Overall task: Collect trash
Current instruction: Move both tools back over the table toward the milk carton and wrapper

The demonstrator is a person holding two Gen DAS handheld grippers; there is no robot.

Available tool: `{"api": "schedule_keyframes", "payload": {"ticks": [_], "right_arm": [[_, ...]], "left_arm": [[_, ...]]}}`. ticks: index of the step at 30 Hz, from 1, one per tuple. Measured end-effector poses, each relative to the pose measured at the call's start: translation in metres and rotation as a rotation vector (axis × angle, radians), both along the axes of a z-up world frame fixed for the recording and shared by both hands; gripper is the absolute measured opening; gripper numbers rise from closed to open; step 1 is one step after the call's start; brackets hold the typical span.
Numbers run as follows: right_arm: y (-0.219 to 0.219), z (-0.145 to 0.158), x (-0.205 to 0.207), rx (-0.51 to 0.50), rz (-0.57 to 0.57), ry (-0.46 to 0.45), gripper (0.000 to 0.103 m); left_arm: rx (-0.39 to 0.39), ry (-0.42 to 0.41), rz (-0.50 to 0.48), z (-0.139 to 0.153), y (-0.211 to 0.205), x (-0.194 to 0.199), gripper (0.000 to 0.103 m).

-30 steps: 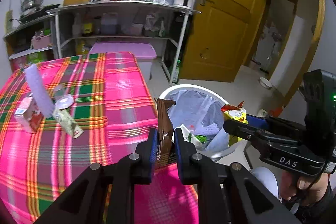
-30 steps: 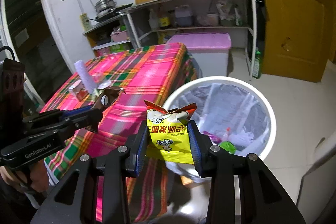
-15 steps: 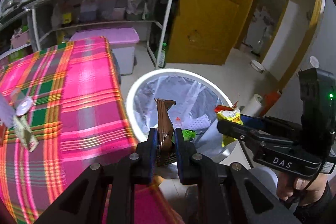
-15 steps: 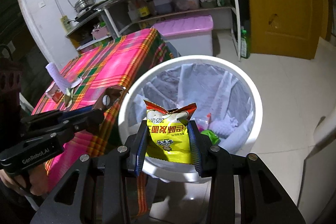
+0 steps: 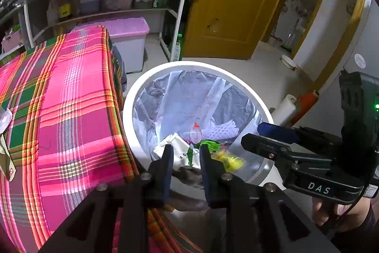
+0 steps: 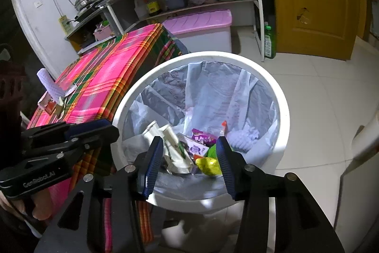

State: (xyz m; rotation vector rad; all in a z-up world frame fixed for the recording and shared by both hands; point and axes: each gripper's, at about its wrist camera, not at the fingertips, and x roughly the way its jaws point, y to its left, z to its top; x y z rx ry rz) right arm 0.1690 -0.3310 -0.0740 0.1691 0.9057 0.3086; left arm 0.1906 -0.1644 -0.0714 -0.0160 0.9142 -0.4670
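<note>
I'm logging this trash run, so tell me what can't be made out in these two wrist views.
- Left wrist view: bottom of the white round bin, hidden by the open left gripper.
- Right wrist view: leftover trash on the pink plaid tablecloth, too small to identify.
- Both views: wrapper print, unreadable; the open right gripper covers part of the heap.

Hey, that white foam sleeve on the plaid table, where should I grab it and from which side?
Probably the upper free end of the foam sleeve, coming from above and pinching across its narrow width. It stands tilted with its top end clear, while its lower end is crowded by the red carton and a wrapper.
</note>
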Motion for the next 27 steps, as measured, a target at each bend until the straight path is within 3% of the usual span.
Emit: {"api": "schedule_keyframes", "payload": {"ticks": [12, 27], "right_arm": [[0.001, 0.022, -0.018, 0.019, 0.0, -0.044, 0.048], [0.039, 0.068, -0.058, 0.034, 0.078, -0.152, 0.048]], "left_arm": [[-0.042, -0.035, 0.016, 0.019, 0.013, -0.018, 0.024], [-0.041, -0.147, 0.103, 0.059, 0.051, -0.073, 0.024]]}}
